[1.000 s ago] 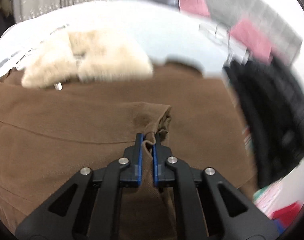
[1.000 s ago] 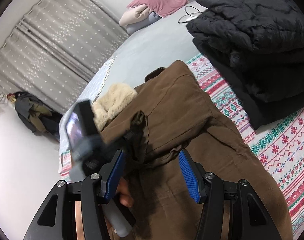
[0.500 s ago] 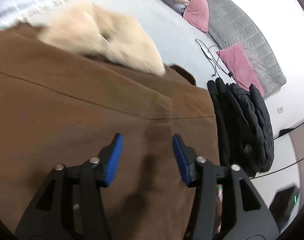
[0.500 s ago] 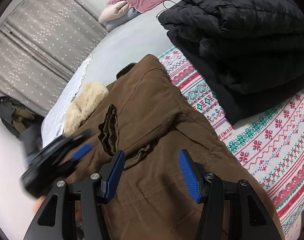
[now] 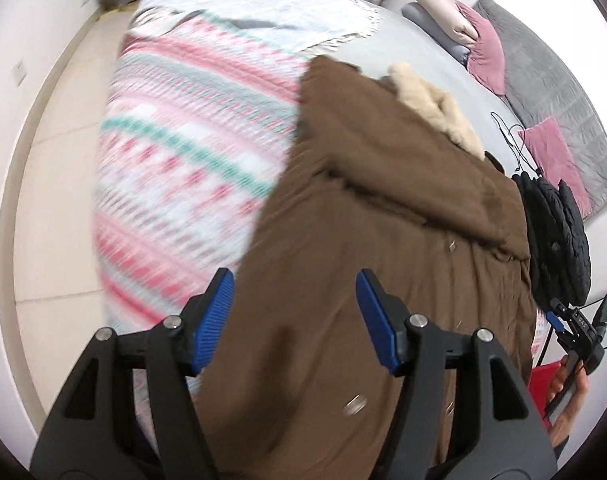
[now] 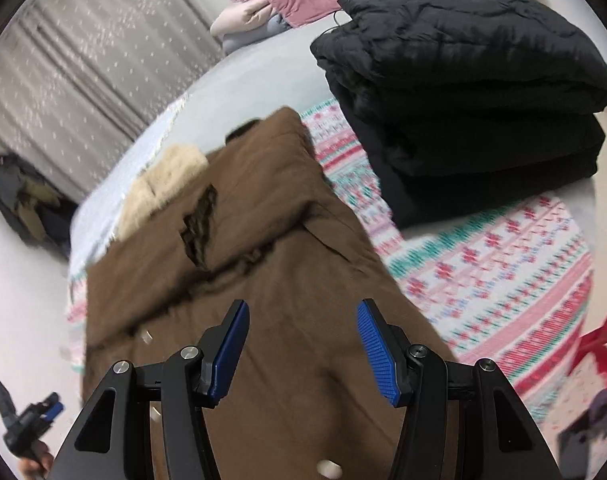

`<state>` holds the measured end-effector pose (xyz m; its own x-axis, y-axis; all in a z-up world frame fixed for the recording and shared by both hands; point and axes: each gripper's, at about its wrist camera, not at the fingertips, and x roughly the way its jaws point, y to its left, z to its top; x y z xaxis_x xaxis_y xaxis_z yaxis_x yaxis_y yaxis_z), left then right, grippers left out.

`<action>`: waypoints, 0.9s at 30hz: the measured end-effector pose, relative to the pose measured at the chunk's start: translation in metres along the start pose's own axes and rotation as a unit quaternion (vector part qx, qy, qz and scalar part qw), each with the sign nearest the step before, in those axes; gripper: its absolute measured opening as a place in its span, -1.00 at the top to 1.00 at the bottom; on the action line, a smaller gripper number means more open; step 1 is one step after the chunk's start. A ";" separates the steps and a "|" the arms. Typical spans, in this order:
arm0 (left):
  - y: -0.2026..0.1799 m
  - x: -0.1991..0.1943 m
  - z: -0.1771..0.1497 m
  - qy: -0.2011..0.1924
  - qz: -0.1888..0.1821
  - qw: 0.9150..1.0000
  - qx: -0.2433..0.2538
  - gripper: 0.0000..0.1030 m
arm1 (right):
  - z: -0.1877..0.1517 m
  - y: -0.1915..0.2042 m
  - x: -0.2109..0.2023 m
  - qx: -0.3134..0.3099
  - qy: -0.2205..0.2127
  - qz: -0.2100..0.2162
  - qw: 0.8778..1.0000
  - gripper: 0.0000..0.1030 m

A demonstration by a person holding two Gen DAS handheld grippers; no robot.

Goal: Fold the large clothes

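The coat (image 6: 263, 280) lay lengthwise on the patterned blanket (image 6: 483, 280) that covered the bed (image 5: 403, 40), its fur collar (image 6: 163, 184) at the far end, toward eleven o'clock in the right wrist view. A folded padded jacket (image 6: 463, 92) sat on the blanket at two o'clock from the coat, just beside its shoulder. Behind the jacket, at twelve o'clock, pillows (image 6: 271, 4) lay at the head of the bed. A heap of clothes (image 6: 19, 200) sat on the floor at nine o'clock, before the curtain (image 6: 83, 60). In the left wrist view the blanket spread to ten o'clock of the coat, with the floor (image 5: 55, 200) beyond at nine, and a cable (image 5: 511, 136) lay on the bed at two o'clock.
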<state>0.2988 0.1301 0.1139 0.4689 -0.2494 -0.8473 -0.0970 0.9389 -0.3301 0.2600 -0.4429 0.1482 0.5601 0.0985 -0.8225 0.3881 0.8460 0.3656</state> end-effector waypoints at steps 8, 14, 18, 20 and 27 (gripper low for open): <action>0.060 -0.038 -0.035 -0.016 -0.026 0.999 -0.022 -0.25 | -0.043 -0.062 -0.031 0.003 0.010 -0.005 1.000 -0.11; 0.065 -0.047 -0.060 -0.026 -0.031 0.999 -0.003 -0.28 | -0.080 -0.083 -0.043 -0.023 0.042 0.002 0.999 -0.24; 0.063 -0.039 -0.087 -0.009 -0.033 0.999 0.009 -0.28 | -0.103 -0.107 -0.045 -0.009 0.072 0.005 0.997 -0.24; 0.069 -0.048 -0.097 -0.015 -0.036 0.999 0.002 -0.28 | -0.114 -0.121 -0.048 0.001 0.081 0.014 0.997 -0.24; 0.095 -0.106 -0.121 -0.068 -0.036 0.997 -0.018 -0.28 | -0.145 -0.170 -0.065 0.056 0.099 0.065 0.991 -0.24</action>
<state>0.1338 0.2175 0.1221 0.5907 -0.2795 -0.7569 -0.0891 0.9098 -0.4055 0.0514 -0.5172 0.0769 0.4599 0.3131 -0.8309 0.4080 0.7566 0.5109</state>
